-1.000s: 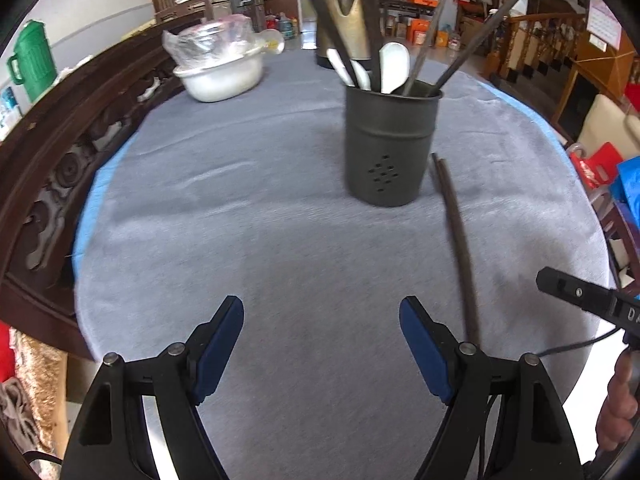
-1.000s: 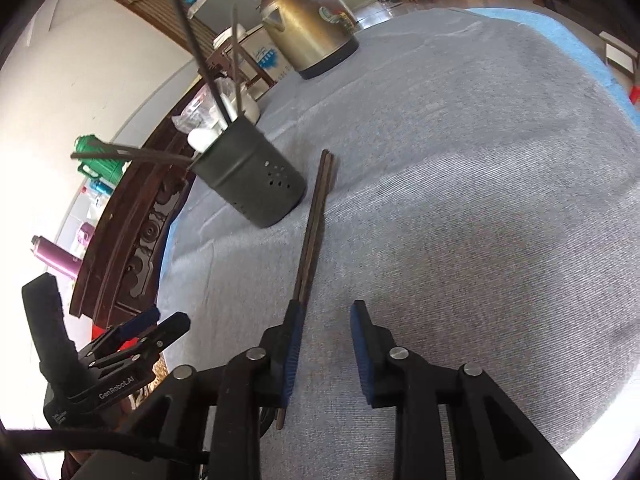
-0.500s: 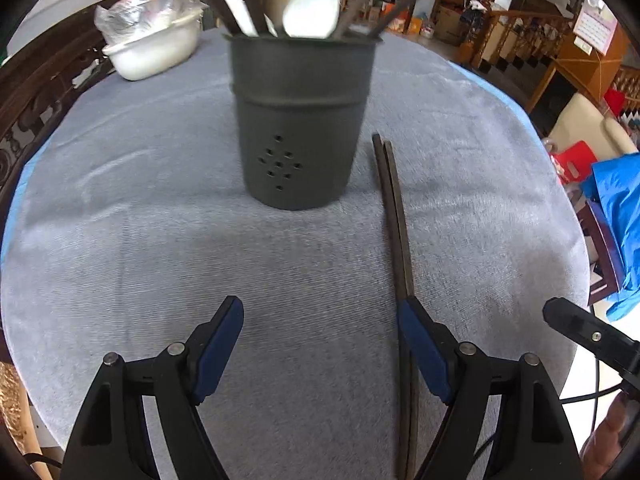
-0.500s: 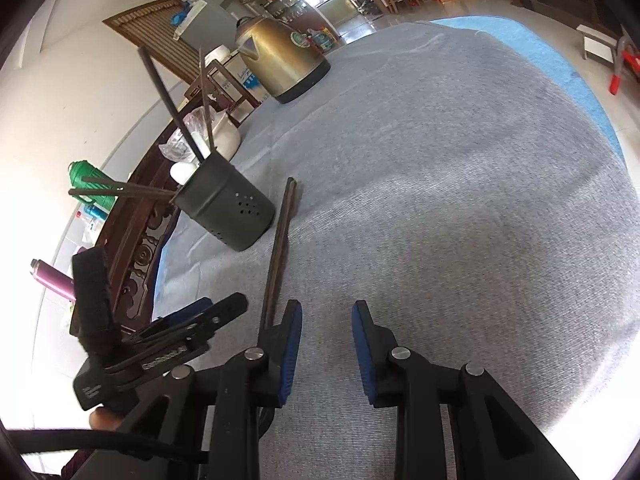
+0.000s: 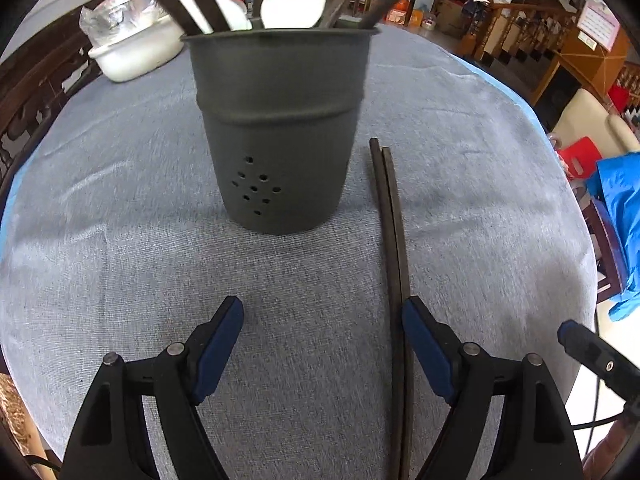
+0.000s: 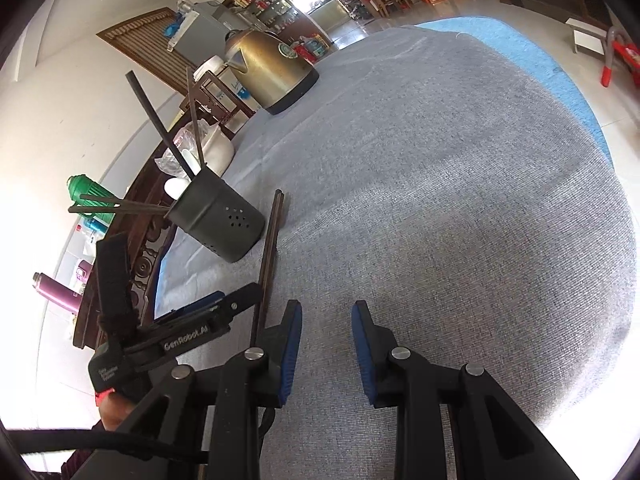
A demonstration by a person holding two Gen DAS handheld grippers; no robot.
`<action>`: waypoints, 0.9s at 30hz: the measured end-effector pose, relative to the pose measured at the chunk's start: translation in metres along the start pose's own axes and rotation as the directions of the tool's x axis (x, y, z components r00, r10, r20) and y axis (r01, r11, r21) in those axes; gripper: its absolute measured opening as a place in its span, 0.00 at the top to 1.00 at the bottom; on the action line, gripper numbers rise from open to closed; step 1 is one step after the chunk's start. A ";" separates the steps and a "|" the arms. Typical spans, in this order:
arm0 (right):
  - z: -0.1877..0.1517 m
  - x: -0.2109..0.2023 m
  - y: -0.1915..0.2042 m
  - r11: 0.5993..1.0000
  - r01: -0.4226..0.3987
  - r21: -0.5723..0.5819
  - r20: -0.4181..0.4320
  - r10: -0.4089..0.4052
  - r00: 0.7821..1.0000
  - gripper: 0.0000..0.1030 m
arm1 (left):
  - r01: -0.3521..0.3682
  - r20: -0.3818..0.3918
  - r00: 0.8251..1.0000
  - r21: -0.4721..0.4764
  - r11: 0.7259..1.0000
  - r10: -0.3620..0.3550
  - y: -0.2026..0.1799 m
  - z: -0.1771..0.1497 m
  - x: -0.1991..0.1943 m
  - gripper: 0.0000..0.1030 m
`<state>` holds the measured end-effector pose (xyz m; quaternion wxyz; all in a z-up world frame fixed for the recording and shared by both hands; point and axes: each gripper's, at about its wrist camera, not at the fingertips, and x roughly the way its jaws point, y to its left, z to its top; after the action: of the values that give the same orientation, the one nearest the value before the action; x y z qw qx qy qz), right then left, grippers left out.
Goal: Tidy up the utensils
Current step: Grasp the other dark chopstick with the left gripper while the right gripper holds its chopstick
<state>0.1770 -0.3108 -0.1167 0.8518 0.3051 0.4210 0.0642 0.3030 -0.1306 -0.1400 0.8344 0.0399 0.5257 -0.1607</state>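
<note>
My left gripper (image 5: 322, 320) gapes wide, empty; chopsticks (image 5: 394, 240) graze its right pad; holder (image 5: 280, 136) at twelve o'clock; right gripper (image 6: 326, 320) narrow, empty.

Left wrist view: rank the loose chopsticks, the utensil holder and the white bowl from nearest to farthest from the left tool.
1. Loose chopsticks: flat on the cloth, running just inside the right finger of the open left tool.
2. Utensil holder: upright straight ahead, left of the chopsticks' far tips.
3. White bowl: far left, behind the holder, near the table's edge.
</note>
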 end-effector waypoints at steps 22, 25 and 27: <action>0.000 0.001 0.005 0.999 0.018 -0.030 0.023 -0.017 1.000 0.72 | -0.028 0.051 0.998 0.149 0.988 0.020 0.022 -0.038 -0.025 0.90; -0.003 0.003 0.010 0.998 0.032 -0.051 0.014 -0.031 0.999 0.72 | -0.010 0.057 0.998 0.168 0.986 0.001 0.023 -0.051 -0.031 0.91; -0.003 0.005 0.013 0.997 0.036 -0.065 0.008 -0.035 0.999 0.72 | 0.007 0.046 0.999 0.163 0.987 -0.015 0.028 -0.061 -0.038 0.92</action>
<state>0.1799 -0.2964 -0.1142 0.8637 0.2700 0.4211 0.0616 0.2436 -0.0813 -0.1366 0.8395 0.1013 0.4913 -0.2088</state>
